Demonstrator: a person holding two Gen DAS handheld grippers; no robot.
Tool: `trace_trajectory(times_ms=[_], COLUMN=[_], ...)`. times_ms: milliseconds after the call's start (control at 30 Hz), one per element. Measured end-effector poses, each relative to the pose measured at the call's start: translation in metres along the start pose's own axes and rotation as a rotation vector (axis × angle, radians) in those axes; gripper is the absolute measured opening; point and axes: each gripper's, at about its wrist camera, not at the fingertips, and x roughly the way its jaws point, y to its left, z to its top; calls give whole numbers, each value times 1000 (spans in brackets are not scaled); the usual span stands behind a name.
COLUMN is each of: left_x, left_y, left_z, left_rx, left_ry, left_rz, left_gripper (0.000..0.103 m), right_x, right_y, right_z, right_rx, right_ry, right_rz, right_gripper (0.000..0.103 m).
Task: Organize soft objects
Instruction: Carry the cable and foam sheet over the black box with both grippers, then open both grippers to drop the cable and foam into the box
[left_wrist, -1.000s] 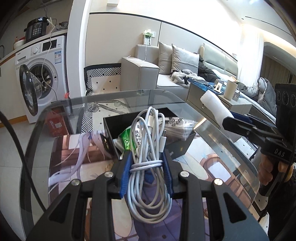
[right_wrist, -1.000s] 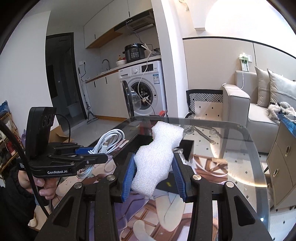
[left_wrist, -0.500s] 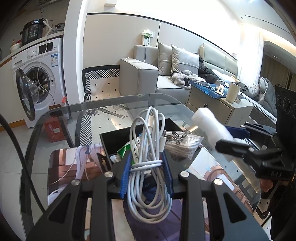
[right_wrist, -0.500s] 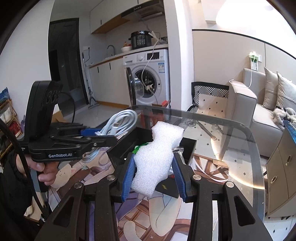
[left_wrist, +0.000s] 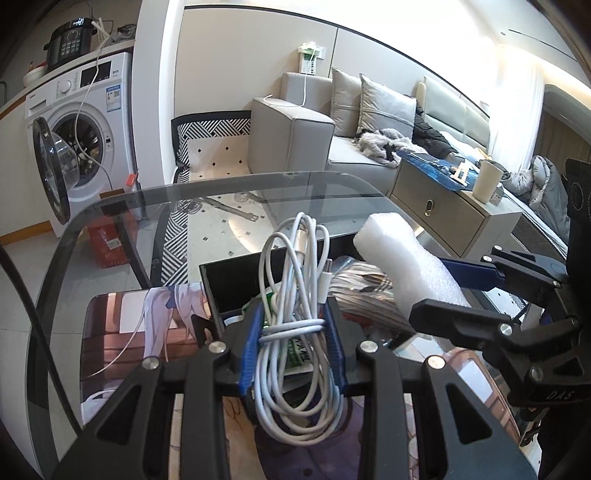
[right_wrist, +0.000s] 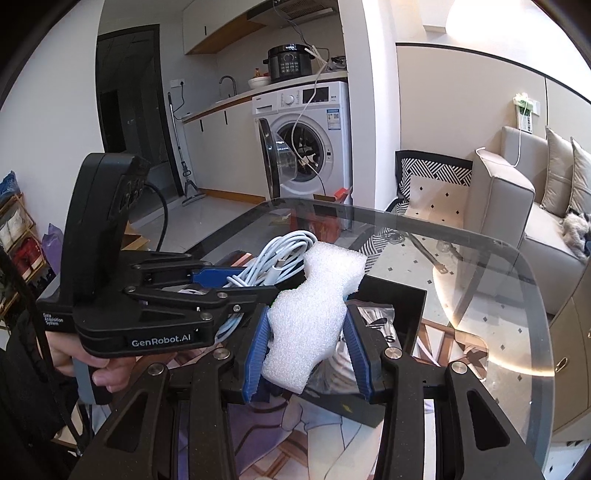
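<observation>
While both grippers hang over the glass table (left_wrist: 110, 210), room behind: grey sofa (left_wrist: 295, 122) with 2 cushions, washing machine (right_wrist: 314, 122) with door open and a black cooker (right_wrist: 290, 62) on top, low cabinet (left_wrist: 454, 214) with a white cup (left_wrist: 487, 181).

Table carries a printed mat (left_wrist: 122, 325) and a black box (right_wrist: 399, 299), box sitting partly on the mat. Box holds bagged items (left_wrist: 365, 291) and a green packet (left_wrist: 295, 350); contents mostly blocked by both grippers and their loads.

Left gripper (left_wrist: 293, 347): blue fingers (left_wrist: 249, 350) clamped on a bundled white cable (left_wrist: 299, 295), held above the near edge of the box, loops hanging below the fingers.

Right gripper (right_wrist: 308, 347): fingers (right_wrist: 256, 350) squeezed on a white foam piece (right_wrist: 314, 306), foam pinched in at the grip, held over the box.

Left view only: cabinet, cup, green packet, foam seen end-on as a roll (left_wrist: 406, 266) just right of the cable.
Right view only: kitchen counter with sink tap (right_wrist: 229, 79), dark doorway, left hand (right_wrist: 85, 362) on the gripper handle, cable (right_wrist: 280, 258) touching or just behind the foam, cannot tell which.
</observation>
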Motion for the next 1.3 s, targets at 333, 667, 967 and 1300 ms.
trace_trajectory(times_ms=[333,667,967,1300], left_x=[14,26,31,10], left_y=[8,7,6,2], left_z=[4,7,6,-1], left_rx=[-18,-14,-16,21], left_ry=[1,6,11,-11], left_rz=[0,-13,-19,-29], left_gripper=[31,31,31,53], right_x=[20,30,39,12], right_y=[-9,-15,-19,-20], right_z=[1,6,5,0], right_rx=[-1,1,0,-22], right_ry=[18,26,49,-1], right_rz=[6,4,3,-55], right_gripper=[41,41,43,72])
